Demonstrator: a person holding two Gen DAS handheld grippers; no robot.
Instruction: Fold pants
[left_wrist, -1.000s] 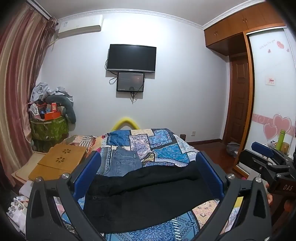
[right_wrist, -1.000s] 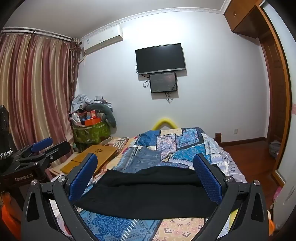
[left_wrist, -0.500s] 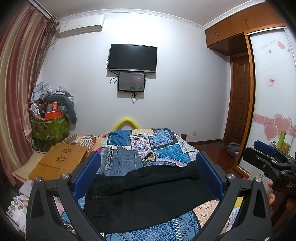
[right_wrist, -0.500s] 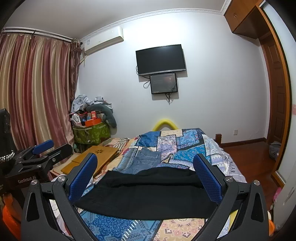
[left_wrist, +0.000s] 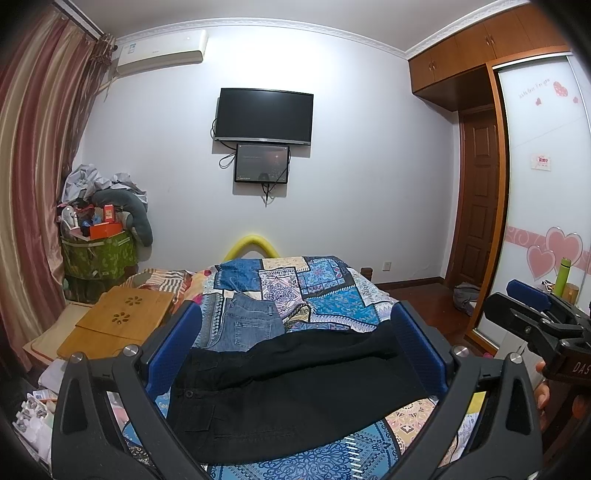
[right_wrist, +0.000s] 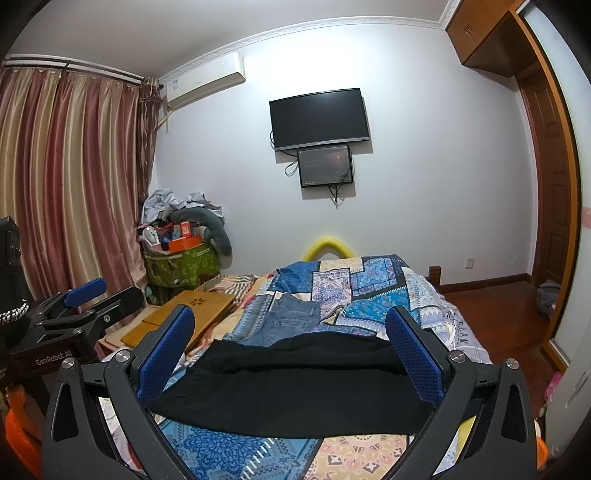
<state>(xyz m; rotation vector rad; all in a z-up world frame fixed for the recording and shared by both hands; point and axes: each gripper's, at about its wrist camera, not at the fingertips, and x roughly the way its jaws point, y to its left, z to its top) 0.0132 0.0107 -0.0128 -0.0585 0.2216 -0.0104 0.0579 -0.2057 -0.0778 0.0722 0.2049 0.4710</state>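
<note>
Ahead, black pants (left_wrist: 295, 387) flat on the bed (left_wrist: 332, 295), beyond both tongs' wide-spread, empty jaws.

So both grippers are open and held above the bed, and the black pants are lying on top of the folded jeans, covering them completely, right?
Not quite. The black pants lie nearer the camera than the jeans and overlap only their near edge; most of the jeans still shows, as the left wrist view makes plain. The left gripper and right gripper are indeed open above the bed.
</note>
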